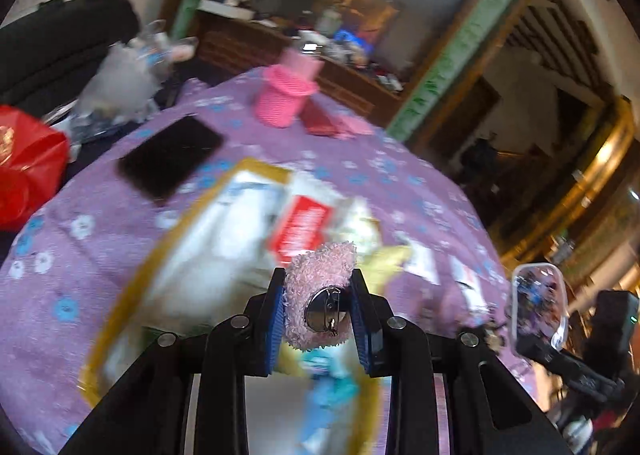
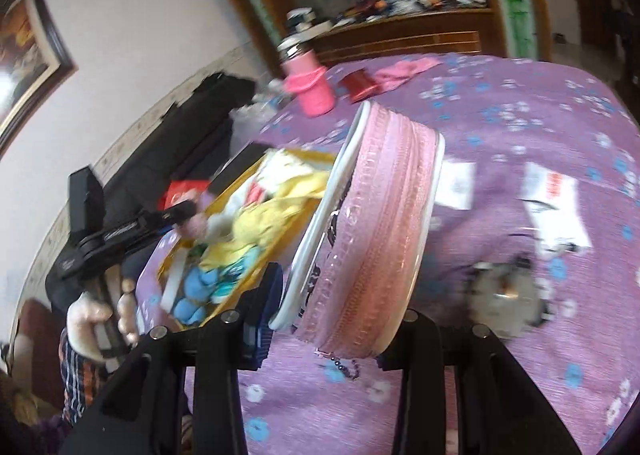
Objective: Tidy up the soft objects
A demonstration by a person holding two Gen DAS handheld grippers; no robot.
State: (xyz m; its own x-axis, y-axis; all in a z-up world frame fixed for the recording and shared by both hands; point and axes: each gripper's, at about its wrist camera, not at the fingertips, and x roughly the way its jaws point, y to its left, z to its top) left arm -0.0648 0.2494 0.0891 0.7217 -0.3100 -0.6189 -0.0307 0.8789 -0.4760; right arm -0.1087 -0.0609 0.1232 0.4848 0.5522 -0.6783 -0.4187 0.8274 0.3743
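1. Left wrist view: left gripper (image 1: 318, 309) clamps a fuzzy pink brooch (image 1: 316, 295) above the gold-rimmed box (image 1: 120, 295); its pin may snag.
2. Right gripper (image 2: 332, 307) pinches the pink zipper pouch (image 2: 372, 231) beside that box; blur suggests slipping.

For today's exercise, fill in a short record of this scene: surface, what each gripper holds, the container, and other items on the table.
surface: purple floral cloth
left gripper: shut on pink fuzzy brooch
right gripper: shut on pink zip pouch
container: gold-edged box with yellow and blue soft items
other: phone, pink bottle, red wallet
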